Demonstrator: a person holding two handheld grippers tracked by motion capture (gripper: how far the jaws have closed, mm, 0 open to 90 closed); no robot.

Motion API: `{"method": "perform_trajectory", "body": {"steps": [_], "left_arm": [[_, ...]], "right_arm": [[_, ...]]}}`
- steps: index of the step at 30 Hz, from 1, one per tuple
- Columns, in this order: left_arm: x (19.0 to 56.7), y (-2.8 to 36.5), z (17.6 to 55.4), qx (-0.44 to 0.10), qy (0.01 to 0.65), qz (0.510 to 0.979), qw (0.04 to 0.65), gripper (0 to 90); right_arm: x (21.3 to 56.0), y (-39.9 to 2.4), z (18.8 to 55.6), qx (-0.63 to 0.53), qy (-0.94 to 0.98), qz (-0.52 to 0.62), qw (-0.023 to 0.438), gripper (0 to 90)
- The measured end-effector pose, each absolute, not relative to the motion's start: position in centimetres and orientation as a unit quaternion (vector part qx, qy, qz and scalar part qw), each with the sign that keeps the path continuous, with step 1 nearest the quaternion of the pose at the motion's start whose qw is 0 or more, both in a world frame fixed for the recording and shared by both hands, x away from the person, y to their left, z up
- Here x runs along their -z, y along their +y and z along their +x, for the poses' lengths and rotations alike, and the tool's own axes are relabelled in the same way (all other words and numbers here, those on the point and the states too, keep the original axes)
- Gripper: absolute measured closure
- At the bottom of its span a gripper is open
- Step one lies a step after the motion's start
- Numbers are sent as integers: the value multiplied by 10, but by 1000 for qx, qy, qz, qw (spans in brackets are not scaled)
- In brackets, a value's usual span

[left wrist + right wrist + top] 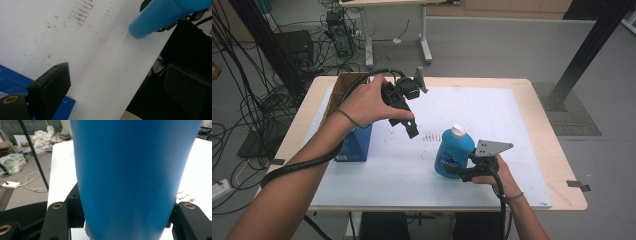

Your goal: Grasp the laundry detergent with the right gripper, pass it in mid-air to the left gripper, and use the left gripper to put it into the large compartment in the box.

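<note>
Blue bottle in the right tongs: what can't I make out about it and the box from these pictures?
- Blue bottle: label print too small in the high view; in the right gripper view its body runs off the top edge, cap unseen.
- Bottle base: whether it rests on the white mat is hidden by the right tongs.
- Blue box: contents hidden by the left hand.

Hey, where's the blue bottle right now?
In the high view the blue bottle stands right of centre on the white mat, clamped in the right claw, with the blue box off to its left.
</note>
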State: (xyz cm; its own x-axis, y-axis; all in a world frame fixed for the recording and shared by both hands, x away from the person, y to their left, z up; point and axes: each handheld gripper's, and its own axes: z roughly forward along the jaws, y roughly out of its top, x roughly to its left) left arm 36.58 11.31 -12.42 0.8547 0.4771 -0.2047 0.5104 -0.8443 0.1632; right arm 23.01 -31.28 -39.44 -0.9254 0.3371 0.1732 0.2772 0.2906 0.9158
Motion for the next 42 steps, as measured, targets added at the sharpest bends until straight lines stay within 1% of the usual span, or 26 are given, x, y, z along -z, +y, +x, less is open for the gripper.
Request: {"method": "perform_trajectory", "body": {"steps": [8, 15, 31, 42], "left_arm": [[118, 104, 356, 76, 213, 969, 103, 74], [115, 96, 349, 77, 194, 973, 100, 74], [111, 71, 335, 88, 129, 984, 91, 75], [109, 49, 325, 78, 98, 989, 73, 75]], "right_arm": [[389, -306, 237, -561, 810, 169, 17, 407], [385, -297, 242, -558, 816, 151, 5, 407], [377, -285, 249, -551, 825, 127, -10, 407], [373, -277, 256, -546, 831, 103, -24, 408]]}}
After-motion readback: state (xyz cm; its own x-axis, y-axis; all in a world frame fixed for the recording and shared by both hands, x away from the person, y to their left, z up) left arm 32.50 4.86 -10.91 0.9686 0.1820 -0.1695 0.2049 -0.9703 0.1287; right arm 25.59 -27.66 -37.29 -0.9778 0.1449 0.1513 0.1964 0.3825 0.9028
